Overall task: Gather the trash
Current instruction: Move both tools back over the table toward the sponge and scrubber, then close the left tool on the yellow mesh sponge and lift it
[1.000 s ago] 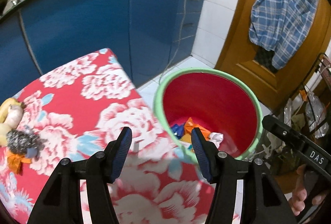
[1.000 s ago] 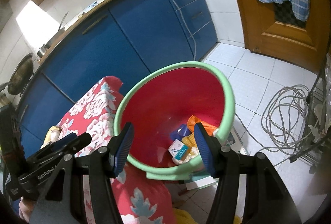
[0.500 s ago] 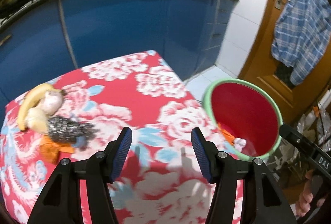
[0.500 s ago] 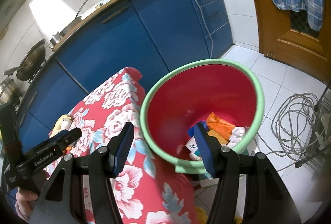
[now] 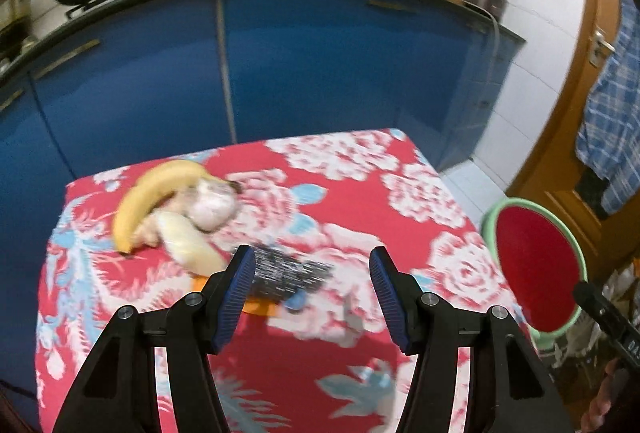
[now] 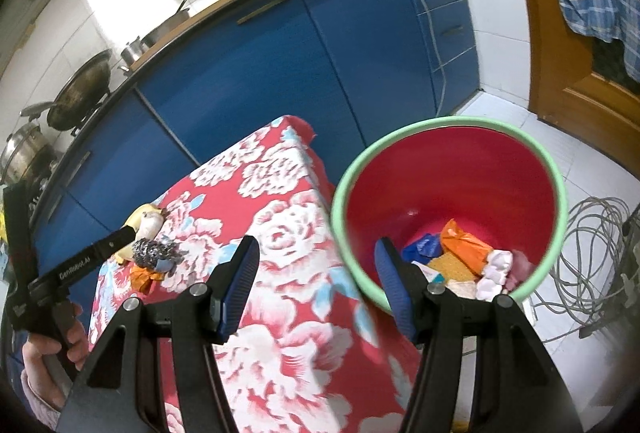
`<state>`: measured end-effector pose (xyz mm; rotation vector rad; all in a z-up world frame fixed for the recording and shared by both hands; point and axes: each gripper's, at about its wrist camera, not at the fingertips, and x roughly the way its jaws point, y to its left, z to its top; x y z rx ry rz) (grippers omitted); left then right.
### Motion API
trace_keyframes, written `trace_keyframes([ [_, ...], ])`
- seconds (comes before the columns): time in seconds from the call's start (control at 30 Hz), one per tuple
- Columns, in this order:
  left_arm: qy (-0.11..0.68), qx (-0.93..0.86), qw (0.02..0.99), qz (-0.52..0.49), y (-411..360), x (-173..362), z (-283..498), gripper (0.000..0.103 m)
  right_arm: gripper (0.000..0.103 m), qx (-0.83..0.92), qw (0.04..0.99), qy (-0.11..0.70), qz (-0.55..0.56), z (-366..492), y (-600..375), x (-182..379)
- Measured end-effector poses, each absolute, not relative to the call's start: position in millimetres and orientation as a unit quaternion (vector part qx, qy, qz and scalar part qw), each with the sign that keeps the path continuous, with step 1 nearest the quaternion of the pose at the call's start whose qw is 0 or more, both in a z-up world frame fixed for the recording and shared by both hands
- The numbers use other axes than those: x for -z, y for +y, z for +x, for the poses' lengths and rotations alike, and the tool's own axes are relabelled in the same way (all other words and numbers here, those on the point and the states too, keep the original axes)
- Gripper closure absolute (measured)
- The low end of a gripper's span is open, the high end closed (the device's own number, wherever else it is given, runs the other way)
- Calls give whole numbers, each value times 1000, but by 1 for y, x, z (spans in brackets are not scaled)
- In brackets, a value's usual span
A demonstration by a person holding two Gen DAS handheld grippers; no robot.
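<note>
A small table with a red floral cloth (image 5: pixel 360 201) holds a pile: a banana (image 5: pixel 156 189), a pale garlic-like lump (image 5: pixel 212 209), a steel wool scourer (image 5: pixel 288 271) and an orange wrapper (image 5: pixel 256 307) under it. My left gripper (image 5: pixel 312 293) is open and empty, hovering just short of the scourer. The red bin with a green rim (image 6: pixel 452 201) stands on the floor right of the table and holds several wrappers (image 6: pixel 460 253). My right gripper (image 6: pixel 316 289) is open and empty, above the table edge and the bin rim. The pile also shows in the right wrist view (image 6: pixel 154 253).
Blue kitchen cabinets (image 5: pixel 280 73) stand behind the table, with pots and a wok on the counter. A wooden door (image 6: pixel 560 53) with a plaid shirt hanging on it is at the right. Coiled cable (image 6: pixel 592 253) lies on the tiled floor beside the bin.
My left gripper has swung left from over the bin to face the pile on the table. My right gripper has drifted back and left, still open over the bin rim.
</note>
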<state>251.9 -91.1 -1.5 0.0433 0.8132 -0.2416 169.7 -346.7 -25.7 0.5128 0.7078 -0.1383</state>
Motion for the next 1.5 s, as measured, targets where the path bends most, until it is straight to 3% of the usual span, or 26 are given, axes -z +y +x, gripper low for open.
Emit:
trace_keyframes([
  [0.77, 424, 30, 901, -82, -1, 47, 315, 42, 41, 26, 901, 387, 196, 224, -284, 33],
  [0.83, 428, 36, 899, -88, 0, 51, 316, 48, 41, 21, 900, 390, 192, 227, -278, 33],
  [0.87, 431, 41, 897, -93, 1, 53, 316, 58, 41, 17, 900, 392, 188, 230, -273, 33],
  [1.2, 431, 68, 887, -154, 24, 56, 306, 74, 41, -10, 900, 401, 171, 249, -240, 31],
  [1.5, 398, 48, 899, -177, 56, 39, 273, 81, 41, -45, 903, 401, 147, 267, -201, 25],
])
